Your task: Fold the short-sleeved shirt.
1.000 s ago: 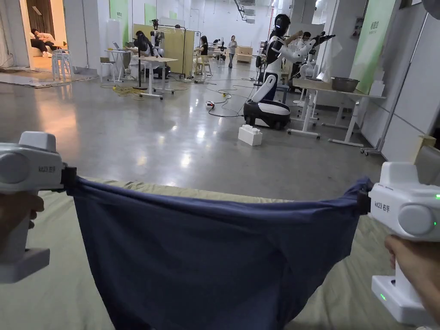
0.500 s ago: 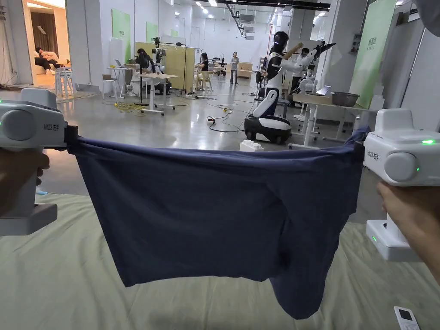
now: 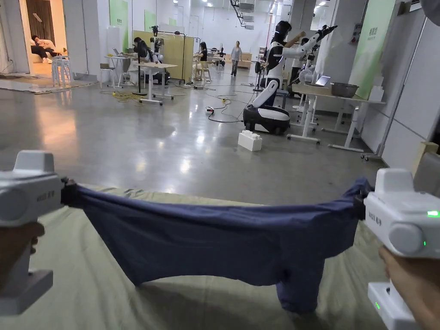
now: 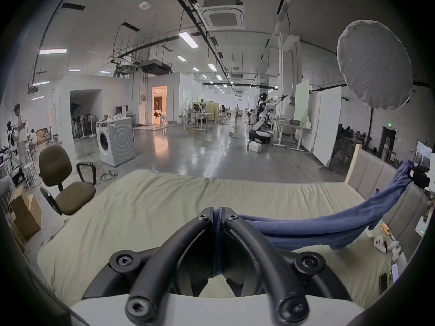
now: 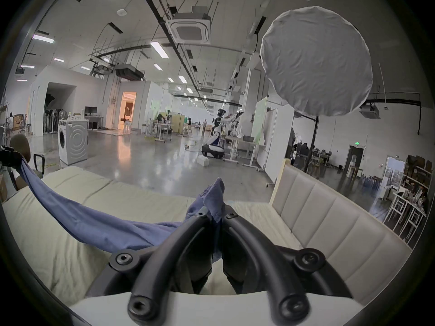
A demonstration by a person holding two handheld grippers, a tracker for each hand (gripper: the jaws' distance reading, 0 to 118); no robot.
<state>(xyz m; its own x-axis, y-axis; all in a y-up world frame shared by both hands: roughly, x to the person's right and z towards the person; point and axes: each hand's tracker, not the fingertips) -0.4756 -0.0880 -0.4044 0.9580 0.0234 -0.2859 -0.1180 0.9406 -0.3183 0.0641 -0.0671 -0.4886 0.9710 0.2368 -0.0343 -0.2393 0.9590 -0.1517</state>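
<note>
A navy blue short-sleeved shirt (image 3: 223,240) hangs stretched between both grippers above the pale green bed (image 3: 86,283). My left gripper (image 3: 64,192) is shut on the shirt's left end, and in the left gripper view its black jaws (image 4: 217,213) pinch the cloth (image 4: 306,227). My right gripper (image 3: 359,200) is shut on the other end; the right gripper view has its jaws (image 5: 217,216) closed with a tuft of the shirt (image 5: 211,194) sticking up. The shirt's lower edge and one sleeve (image 3: 298,285) brush the bed.
A padded headboard (image 5: 329,213) borders the bed on the right. Small white devices (image 4: 386,246) lie near it. An office chair (image 4: 63,185) and cardboard boxes (image 4: 23,213) stand left of the bed. Beyond are a shiny floor, a washing machine (image 4: 116,140), a robot (image 3: 275,86) and tables.
Half a second ago both grippers held the shirt high. They have come down toward the bed, so the shirt hangs lower and its bottom now reaches the sheet.
</note>
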